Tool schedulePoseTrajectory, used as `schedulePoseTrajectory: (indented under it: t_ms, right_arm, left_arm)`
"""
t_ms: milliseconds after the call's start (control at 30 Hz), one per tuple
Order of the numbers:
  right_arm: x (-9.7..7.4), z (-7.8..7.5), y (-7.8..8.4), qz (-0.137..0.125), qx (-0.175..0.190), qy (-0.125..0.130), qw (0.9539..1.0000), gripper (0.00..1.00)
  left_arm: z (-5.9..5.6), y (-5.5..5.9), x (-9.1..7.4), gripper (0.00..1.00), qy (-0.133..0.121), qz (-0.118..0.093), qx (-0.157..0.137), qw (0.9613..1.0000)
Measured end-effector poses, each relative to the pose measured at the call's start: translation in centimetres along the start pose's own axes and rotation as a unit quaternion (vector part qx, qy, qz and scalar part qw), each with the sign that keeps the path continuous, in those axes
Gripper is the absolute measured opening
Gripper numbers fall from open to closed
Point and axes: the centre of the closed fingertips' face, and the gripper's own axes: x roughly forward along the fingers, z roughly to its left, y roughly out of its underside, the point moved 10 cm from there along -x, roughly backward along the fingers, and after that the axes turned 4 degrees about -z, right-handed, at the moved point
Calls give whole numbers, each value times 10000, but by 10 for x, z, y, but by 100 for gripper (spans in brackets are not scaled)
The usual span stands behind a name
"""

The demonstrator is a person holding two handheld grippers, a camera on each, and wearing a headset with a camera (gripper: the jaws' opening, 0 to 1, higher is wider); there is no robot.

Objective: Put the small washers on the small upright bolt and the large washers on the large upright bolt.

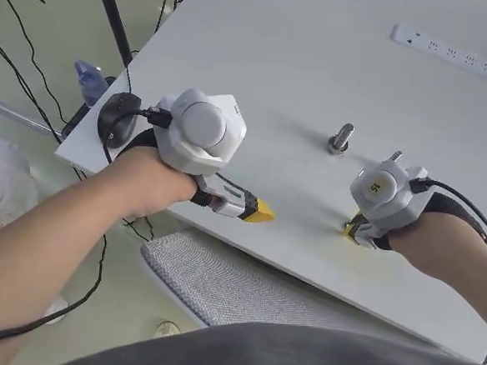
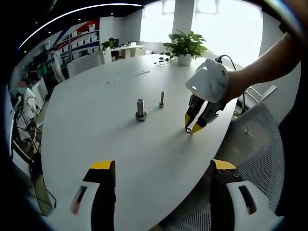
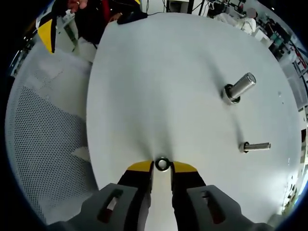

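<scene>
- While it spreads wide and white under both hands, the bench carries two upright bolts out on its open surface, and a white power strip lies near its far edge.
- Just off the near edge of the bench stands a grey mesh chair, below and between the two grippers.
- Held in the person's left hand, the left gripper hovers above the near part of the bench. In its own view its yellow-tipped jaws stand wide apart with nothing between them.
- Well apart from it, the right gripper points down at the bench close to the near edge, with its jaws drawn in tight on a washer.
- Standing on its head, the large bolt is upright near the middle of the bench, beyond both grippers.
- Just beside it, on the right gripper's side, the thinner small bolt is also upright. No washer can be made out on its shaft.
- Pinched between the yellow tips, the washer is a small metal ring right at the bench surface. Whether it touches the bench I cannot tell.
</scene>
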Motion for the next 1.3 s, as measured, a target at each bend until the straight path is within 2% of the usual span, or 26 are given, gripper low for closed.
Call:
schedulePoseTrajectory:
  t_ms: [400, 800, 1000, 1300]
  right_arm:
    - [2, -4, 0, 39, -178, -68, 9998, 14]
    - [1, -6, 2, -84, -289, -216, 9993, 14]
    - [3, -7, 0, 10, -348, -223, 9991, 14]
    - [8, -11, -5, 327, -587, -278, 9974, 13]
  left_arm:
    - [1, 0, 1, 78, 20, 33, -7, 10000]
    - [-1, 3, 3, 76, 36, 54, -45, 10000]
    - [0, 3, 2, 75, 25, 55, -56, 10000]
    - [1, 1, 4, 75, 22, 70, -36, 10000]
